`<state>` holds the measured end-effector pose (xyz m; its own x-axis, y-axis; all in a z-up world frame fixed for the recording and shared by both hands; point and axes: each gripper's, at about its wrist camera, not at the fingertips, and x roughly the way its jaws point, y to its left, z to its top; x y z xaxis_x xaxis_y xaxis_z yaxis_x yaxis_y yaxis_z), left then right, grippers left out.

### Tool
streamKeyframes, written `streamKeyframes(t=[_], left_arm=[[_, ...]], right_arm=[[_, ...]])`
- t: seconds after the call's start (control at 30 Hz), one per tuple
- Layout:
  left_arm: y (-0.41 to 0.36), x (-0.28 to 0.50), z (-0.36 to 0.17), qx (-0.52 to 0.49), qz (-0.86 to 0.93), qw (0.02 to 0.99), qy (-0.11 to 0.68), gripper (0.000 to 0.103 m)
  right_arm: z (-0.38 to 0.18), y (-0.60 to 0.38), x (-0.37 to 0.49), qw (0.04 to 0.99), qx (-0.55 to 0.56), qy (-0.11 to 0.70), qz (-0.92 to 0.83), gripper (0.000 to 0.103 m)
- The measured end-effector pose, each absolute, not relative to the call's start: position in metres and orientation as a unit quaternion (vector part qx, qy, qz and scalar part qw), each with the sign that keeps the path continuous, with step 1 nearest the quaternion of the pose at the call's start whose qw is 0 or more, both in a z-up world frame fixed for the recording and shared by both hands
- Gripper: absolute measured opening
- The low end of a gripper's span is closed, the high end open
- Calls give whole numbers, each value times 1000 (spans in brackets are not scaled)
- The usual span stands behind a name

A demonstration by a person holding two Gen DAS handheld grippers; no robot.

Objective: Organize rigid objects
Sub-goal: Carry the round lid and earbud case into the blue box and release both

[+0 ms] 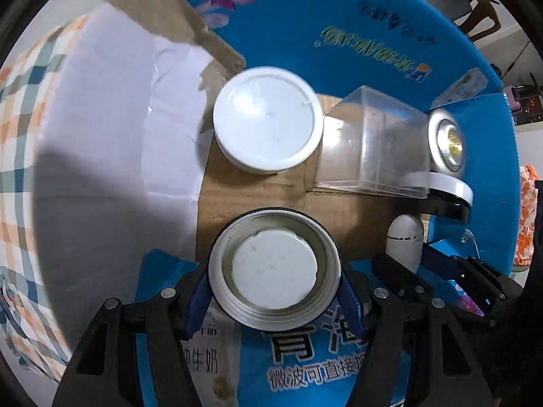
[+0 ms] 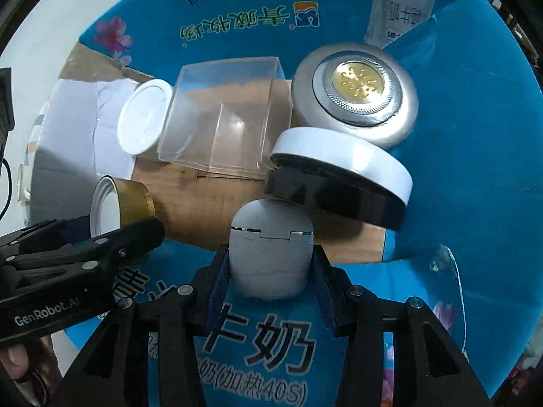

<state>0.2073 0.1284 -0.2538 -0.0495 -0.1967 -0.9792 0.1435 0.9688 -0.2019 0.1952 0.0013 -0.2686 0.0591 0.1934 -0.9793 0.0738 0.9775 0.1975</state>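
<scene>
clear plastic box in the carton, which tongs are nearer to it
Right, though not by much. The right tongs, shut on a grey egg-shaped case, sit just below the clear plastic box. The left tongs hold a jar farther to its side.

1. Blue cardboard box (image 2: 475, 169), open, brown floor.
2. On its floor: white lidded jar (image 1: 268, 125), clear plastic case (image 2: 220, 118), silver round puck light (image 2: 356, 91), black-and-white round case (image 2: 339, 176).
</scene>
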Motion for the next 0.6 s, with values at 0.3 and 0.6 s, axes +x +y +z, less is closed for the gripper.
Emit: streamKeyframes(t=[0.3, 0.6], left_arm=[[132, 216, -264, -5, -120, 677, 726, 63], [130, 211, -238, 10, -117, 700, 704, 81]], right_arm=[[-278, 8, 205, 709, 84, 699, 33, 52], [-262, 3, 196, 722, 90, 686, 3, 82]])
